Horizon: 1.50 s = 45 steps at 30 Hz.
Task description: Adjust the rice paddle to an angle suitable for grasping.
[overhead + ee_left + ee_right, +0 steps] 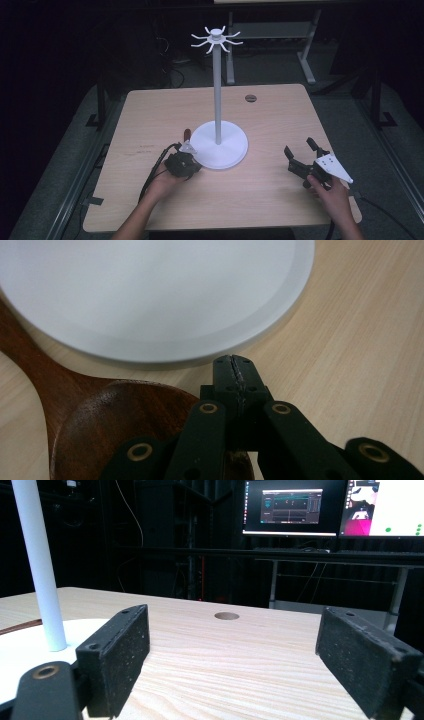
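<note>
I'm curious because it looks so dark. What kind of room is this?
Probably a lab or workshop, not a kitchen. Lit computer screens glow at the back, metal desk legs stand on the floor, and a bare wooden table holds a white stand.

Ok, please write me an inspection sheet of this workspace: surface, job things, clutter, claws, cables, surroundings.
Surface: light wooden table, with a round hole near its far edge.
Job's things: dark wooden spoon lying flat beside the white stand; its handle runs along the stand's round base. The hooks on top of the stand carry nothing.
Clutter: nothing seen.
Claws: left claw shut, jaws pressed together over the spoon's bowl edge; whether they pinch the rim cannot be told. Right claw open, nothing between the jaws, away from the stand.
Cables: black cable trailing from the left claw.
Surroundings: dark room, lit monitors, another desk frame behind.
</note>
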Motion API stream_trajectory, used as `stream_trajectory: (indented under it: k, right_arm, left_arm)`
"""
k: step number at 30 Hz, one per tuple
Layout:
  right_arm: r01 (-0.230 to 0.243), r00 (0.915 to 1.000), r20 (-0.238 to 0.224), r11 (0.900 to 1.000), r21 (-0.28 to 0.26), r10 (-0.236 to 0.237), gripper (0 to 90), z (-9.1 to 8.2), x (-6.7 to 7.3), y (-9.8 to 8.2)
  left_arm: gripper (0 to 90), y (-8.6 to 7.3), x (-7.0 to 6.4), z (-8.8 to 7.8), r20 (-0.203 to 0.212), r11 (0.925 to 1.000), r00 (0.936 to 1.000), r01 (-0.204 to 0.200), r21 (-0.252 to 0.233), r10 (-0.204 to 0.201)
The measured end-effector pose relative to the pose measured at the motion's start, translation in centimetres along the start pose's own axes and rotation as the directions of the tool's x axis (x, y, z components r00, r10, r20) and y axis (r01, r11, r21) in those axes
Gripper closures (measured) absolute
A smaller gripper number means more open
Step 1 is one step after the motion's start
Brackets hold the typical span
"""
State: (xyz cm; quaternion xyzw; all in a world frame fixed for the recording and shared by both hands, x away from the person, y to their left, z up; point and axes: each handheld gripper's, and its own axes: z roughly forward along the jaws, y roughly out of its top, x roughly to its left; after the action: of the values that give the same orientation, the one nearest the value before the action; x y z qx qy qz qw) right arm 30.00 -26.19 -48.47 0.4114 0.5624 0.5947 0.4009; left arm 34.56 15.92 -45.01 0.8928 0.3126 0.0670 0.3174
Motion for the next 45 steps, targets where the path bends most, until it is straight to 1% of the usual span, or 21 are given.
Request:
stream_trajectory:
  k: [7,8,9,12,13,15,19,20,21,24,25,27,28,32,35,40,42,43,44,45]
  right_arm:
    - [0.0,1.0,0.0,1.0,0.0,0.0,13.3,0.0,0.0,0.0]
    - [0.0,1.0,0.0,1.0,0.0,0.0,13.3,0.0,0.0,0.0]
    - [0.001,1.0,0.0,1.0,0.0,-0.001,13.3,0.0,0.0,0.0]
    - [0.001,1.0,0.0,1.0,0.0,-0.001,13.3,0.0,0.0,0.0]
    - [0.001,1.0,0.0,1.0,0.0,-0.001,13.3,0.0,0.0,0.0]
    - [0.001,1.0,0.0,1.0,0.0,-0.001,13.3,0.0,0.0,0.0]
    - [0.001,1.0,0.0,1.0,0.0,-0.001,13.3,0.0,0.0,0.0]
    - [0.001,1.0,0.0,1.0,0.0,-0.001,13.3,0.0,0.0,0.0]
    - [0.001,1.0,0.0,1.0,0.0,-0.001,13.3,0.0,0.0,0.0]
    - [0.001,1.0,0.0,1.0,0.0,-0.001,13.3,0.0,0.0,0.0]
    - [0.001,1.0,0.0,1.0,0.0,-0.001,13.3,0.0,0.0,0.0]
    - [0.001,1.0,-0.001,1.0,0.0,-0.001,13.3,0.0,0.0,0.0]
    - [0.0,1.0,0.0,1.0,0.0,0.0,13.3,0.0,0.0,0.0]
    - [0.0,1.0,-0.001,1.0,0.0,0.0,13.3,0.0,0.0,0.0]
    - [0.0,1.0,-0.001,1.0,0.0,0.0,13.3,0.0,0.0,0.0]
    - [-0.001,1.0,-0.001,1.0,0.0,0.001,13.3,0.0,0.0,0.0]
    - [-0.001,1.0,-0.001,1.0,0.001,0.001,13.3,0.0,0.0,0.0]
    - [-0.001,1.0,-0.001,1.0,0.001,0.001,13.3,0.0,0.0,0.0]
    - [-0.001,1.0,-0.001,1.0,0.001,0.001,13.3,0.0,0.0,0.0]
    - [-0.001,1.0,-0.001,1.0,0.0,0.001,13.3,0.0,0.0,0.0]
  left_arm:
    - [90.0,-0.6,0.6,-0.6,-0.011,0.9998,0.9997,0.022,0.002,-0.022]
    - [90.0,-0.6,0.7,-0.6,-0.015,0.9998,0.9997,0.019,0.004,-0.019]
    - [90.0,-0.7,0.7,-0.7,-0.016,0.9996,0.9995,0.028,0.004,-0.028]
    - [90.0,-0.9,0.9,-0.8,-0.02,0.9995,0.9994,0.029,0.012,-0.028]
    - [90.0,-0.9,0.9,-0.8,-0.02,0.9992,0.999,0.039,0.007,-0.039]
    - [90.0,-1.0,1.0,-0.9,-0.022,0.9993,0.9992,0.034,0.013,-0.034]
    - [90.0,-1.1,1.2,-1.1,-0.024,0.9992,0.9991,0.036,0.018,-0.035]
    - [90.0,-1.1,1.1,-1.1,-0.024,0.9989,0.9988,0.044,0.015,-0.044]
    - [90.0,-1.2,1.2,-1.1,-0.024,0.9991,0.9989,0.041,0.015,-0.041]
    - [90.0,-1.3,1.4,-1.3,-0.032,0.9988,0.9987,0.042,0.027,-0.041]
    - [90.0,-1.4,1.5,-1.3,-0.03,0.9986,0.9984,0.049,0.021,-0.048]
    - [90.0,-1.5,1.7,-1.5,-0.035,0.9985,0.9984,0.047,0.027,-0.046]
    - [90.0,-1.6,1.8,-1.5,-0.035,0.9984,0.9981,0.052,0.021,-0.051]
    - [90.0,-1.8,2.0,-1.7,-0.04,0.9979,0.9974,0.061,0.024,-0.06]
    - [90.0,-1.9,2.3,-1.9,-0.057,0.998,0.9971,0.053,0.034,-0.051]
    - [90.0,-2.2,2.7,-2.2,-0.073,0.9976,0.9959,0.056,0.041,-0.053]
    - [90.0,-2.3,2.9,-2.3,-0.076,0.9975,0.9955,0.06,0.037,-0.057]
    - [90.0,-2.4,3.1,-2.4,-0.079,0.9971,0.9952,0.062,0.044,-0.058]
    - [90.0,-2.4,3.1,-2.5,-0.08,0.9965,0.9944,0.073,0.042,-0.069]
    - [90.0,-2.5,3.3,-2.5,-0.087,0.997,0.9943,0.065,0.041,-0.062]
